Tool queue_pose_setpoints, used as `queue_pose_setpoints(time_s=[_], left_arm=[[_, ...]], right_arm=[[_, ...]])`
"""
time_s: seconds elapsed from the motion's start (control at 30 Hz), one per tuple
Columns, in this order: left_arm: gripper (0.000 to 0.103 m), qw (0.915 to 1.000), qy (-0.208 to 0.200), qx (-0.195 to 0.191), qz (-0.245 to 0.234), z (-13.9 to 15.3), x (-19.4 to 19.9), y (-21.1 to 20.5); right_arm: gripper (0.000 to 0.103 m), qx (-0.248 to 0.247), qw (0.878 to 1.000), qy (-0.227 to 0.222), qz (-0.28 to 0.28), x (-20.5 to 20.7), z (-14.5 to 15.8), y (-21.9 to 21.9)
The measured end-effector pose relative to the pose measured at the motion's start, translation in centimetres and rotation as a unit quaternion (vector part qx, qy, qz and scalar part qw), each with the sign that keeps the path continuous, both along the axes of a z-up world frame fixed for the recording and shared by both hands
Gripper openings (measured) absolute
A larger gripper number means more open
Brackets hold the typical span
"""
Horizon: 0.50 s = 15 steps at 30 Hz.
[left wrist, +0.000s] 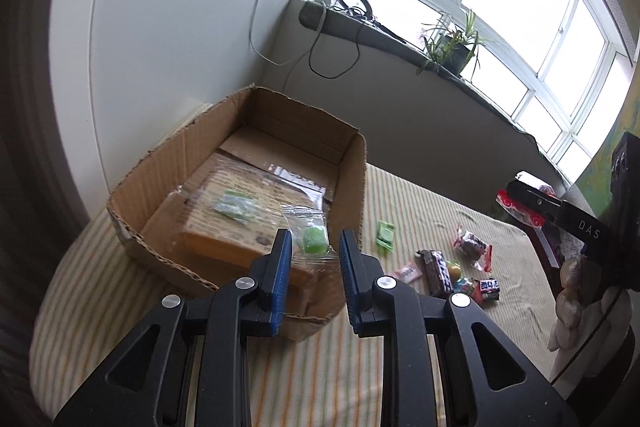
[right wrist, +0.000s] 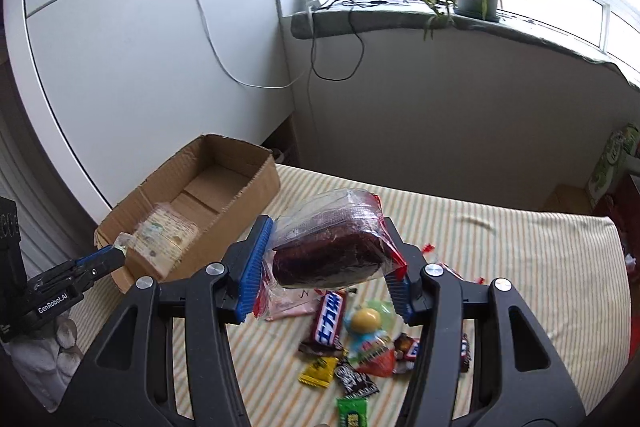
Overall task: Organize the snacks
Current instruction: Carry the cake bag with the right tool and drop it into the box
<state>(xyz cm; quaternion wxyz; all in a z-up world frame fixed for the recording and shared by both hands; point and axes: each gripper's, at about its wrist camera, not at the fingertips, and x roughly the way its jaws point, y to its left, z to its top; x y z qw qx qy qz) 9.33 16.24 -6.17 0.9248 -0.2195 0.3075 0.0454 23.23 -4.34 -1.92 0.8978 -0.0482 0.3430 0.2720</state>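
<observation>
Over the open brown cardboard box [left wrist: 240,187] on the striped bedsheet [left wrist: 420,211], I am holding my left gripper [left wrist: 312,259] released, a clear-wrapped green candy [left wrist: 314,239] lying between its fingers. My right gripper [right wrist: 328,259] is grasping a plastic-wrapped dark brown cake [right wrist: 326,255] above the loose pile of wrapped sweets [right wrist: 360,339].

Striped bed [right wrist: 500,247] carries cardboard box [right wrist: 240,183] at left, loose wrapped snacks [right wrist: 348,343] scattered nearer middle

Dark cake in clear wrap [right wrist: 326,259] aloft; green jelly packet [left wrist: 310,241] above open carton [left wrist: 352,171].
</observation>
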Motion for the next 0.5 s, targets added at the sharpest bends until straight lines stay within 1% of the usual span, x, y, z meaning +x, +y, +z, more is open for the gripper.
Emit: queue_pose_setpoints(time_s=[0.13, 0.3, 0.5], left_arm=[[0.022, 0.9998, 0.003, 0.001, 0.017, -0.2, 0.2, 1.8], [0.023, 0.9995, 0.004, 0.001, 0.031, -0.5, 0.2, 3.6], [0.023, 0.9992, 0.007, 0.000, 0.039, -0.9, 0.6, 4.9]], right_arm=[[0.055, -0.007, 1.000, 0.002, 0.030, 1.3, -0.3, 3.9], [0.055, -0.024, 0.998, 0.005, 0.054, 3.0, -1.4, 8.5], [0.055, -0.034, 0.996, 0.020, 0.075, 4.6, -3.0, 12.3]])
